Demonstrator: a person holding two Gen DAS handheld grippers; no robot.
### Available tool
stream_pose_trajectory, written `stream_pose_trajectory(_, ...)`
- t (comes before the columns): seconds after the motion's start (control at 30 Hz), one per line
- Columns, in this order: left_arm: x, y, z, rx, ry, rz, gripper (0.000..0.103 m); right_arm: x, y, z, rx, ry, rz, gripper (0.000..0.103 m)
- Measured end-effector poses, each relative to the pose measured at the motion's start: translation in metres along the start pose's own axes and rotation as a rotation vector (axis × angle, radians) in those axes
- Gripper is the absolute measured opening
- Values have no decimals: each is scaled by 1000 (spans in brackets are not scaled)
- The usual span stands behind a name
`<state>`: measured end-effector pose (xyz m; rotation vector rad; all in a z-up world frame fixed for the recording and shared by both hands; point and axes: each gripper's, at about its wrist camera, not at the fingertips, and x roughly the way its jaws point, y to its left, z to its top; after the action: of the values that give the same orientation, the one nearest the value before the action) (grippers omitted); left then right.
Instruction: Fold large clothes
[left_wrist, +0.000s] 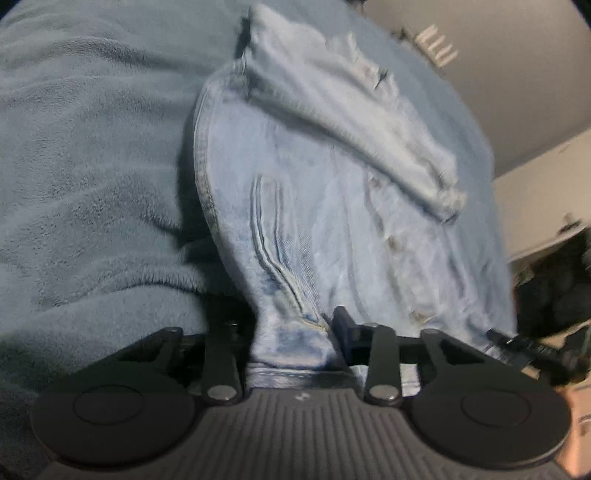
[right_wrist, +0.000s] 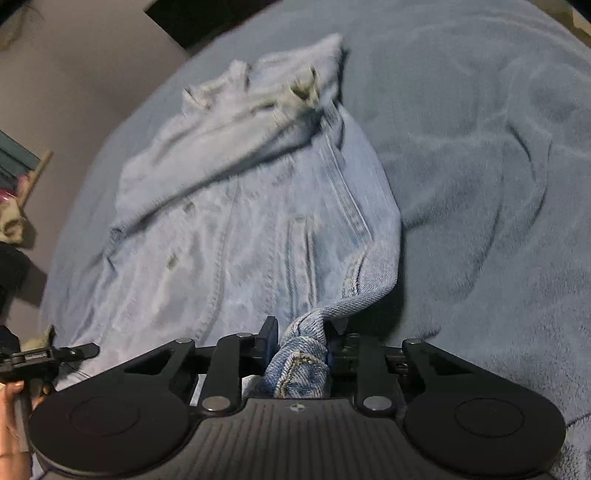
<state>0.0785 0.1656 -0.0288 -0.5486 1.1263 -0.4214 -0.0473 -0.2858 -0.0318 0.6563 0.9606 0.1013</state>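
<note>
A light blue denim jacket (left_wrist: 314, 192) lies on a fluffy blue blanket (left_wrist: 92, 166), button front up, with a sleeve folded across its upper part. My left gripper (left_wrist: 295, 332) is shut on the jacket's bottom hem at one corner and lifts it a little. In the right wrist view the jacket (right_wrist: 240, 221) stretches away from me, sleeve across the chest. My right gripper (right_wrist: 303, 343) is shut on the other bottom corner, bunching the denim between its fingers. The left gripper also shows in the right wrist view (right_wrist: 48, 356) at the far left, held by a hand.
The blanket (right_wrist: 480, 184) covers the bed on all sides of the jacket, with soft wrinkles. A pale wall (left_wrist: 517, 92) and dark clutter (left_wrist: 554, 288) lie past the bed's edge. A dark opening (right_wrist: 207, 18) is beyond the far edge.
</note>
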Motion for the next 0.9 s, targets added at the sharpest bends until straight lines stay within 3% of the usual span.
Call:
stream_pose_trajectory(0.13, -6, 9, 3, -56, -16, -92, 26, -11, -6, 3, 63, -45, 82, 25)
stream_pose_trajectory(0.27, -11, 6, 7, -50, -73, -159, 20, -19, -16, 8, 126, -90, 167, 24)
stream_pose_trajectory(0.4, -14, 9, 16, -103, -118, -296, 18, -18, -13, 14, 158, -149, 249, 24)
stream_pose_trajectory(0.57, -12, 2, 31, -117, -126, -326, 18, -14, -8, 31, 173, -214, 327, 24)
stream_pose_trajectory(0.9, -7, 10, 92, -300, -224, -421, 18, 7, -30, 79, 356, -318, 411, 24)
